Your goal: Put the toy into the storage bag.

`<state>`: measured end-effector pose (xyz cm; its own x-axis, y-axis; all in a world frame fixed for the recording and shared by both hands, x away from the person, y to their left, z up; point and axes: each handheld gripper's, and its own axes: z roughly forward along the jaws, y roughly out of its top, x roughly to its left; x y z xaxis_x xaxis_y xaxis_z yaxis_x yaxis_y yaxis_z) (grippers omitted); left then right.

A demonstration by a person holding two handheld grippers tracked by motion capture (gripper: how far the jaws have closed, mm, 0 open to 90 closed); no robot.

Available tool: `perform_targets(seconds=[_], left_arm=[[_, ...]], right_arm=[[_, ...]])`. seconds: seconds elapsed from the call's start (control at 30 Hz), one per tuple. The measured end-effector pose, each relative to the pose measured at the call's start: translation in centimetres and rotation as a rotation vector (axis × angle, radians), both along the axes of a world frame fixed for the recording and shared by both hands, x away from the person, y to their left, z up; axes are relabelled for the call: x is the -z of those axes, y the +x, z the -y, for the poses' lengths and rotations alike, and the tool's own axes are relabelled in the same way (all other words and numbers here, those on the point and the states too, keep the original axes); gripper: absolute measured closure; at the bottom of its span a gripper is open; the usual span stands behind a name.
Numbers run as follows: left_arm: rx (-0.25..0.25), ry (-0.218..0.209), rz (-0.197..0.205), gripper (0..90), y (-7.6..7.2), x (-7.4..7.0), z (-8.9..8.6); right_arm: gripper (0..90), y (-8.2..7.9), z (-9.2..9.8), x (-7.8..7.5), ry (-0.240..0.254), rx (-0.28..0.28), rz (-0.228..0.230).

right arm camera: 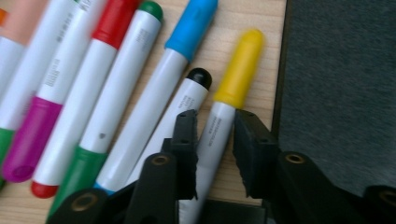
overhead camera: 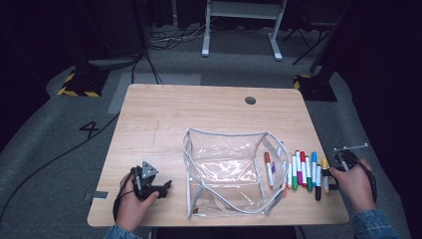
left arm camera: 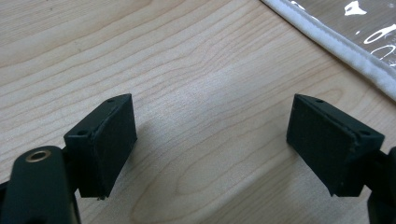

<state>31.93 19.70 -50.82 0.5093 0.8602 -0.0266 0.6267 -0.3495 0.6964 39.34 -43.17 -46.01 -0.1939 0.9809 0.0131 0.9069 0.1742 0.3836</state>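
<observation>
One yellow marker [right arm camera: 219,126] btwn right gripper [right arm camera: 215,140] fingers, barrel part-hidden

- Table [overhead camera: 164,114]: clear pouch [overhead camera: 229,172] stands right of centre, toward the near edge, mouth open.
- Row of markers [overhead camera: 306,172] lies on the table just right of the pouch, near the right edge.
- One marker [overhead camera: 268,167] lies inside the pouch, against its right wall.
- Left gripper [overhead camera: 161,189] rests left of the pouch; right gripper [right arm camera: 212,140] straddles the rightmost marker [right arm camera: 229,100].
</observation>
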Motion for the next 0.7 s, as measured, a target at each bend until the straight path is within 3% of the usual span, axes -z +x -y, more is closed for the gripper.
perform_targets(seconds=[0.1,0.33,0.47,0.7], left_arm=[[0.001,0.0,0.0,16.2,0.0,0.0,0.0],[0.005,0.002,-0.002,15.9,0.0,0.0,0.0],[0.007,0.006,0.0,15.8,0.0,0.0,0.0],[0.004,-0.002,-0.003,15.4,0.1,0.0,0.0]], right_arm=[[75.8,0.5,-0.4,0.4,-0.044,-0.003,-0.04],[76.9,0.5,-0.2,0.3,-0.023,0.035,-0.025],[76.9,-0.1,0.2,-1.3,0.002,0.02,0.029],[76.9,-0.8,0.2,-5.7,0.075,-0.037,0.128]])
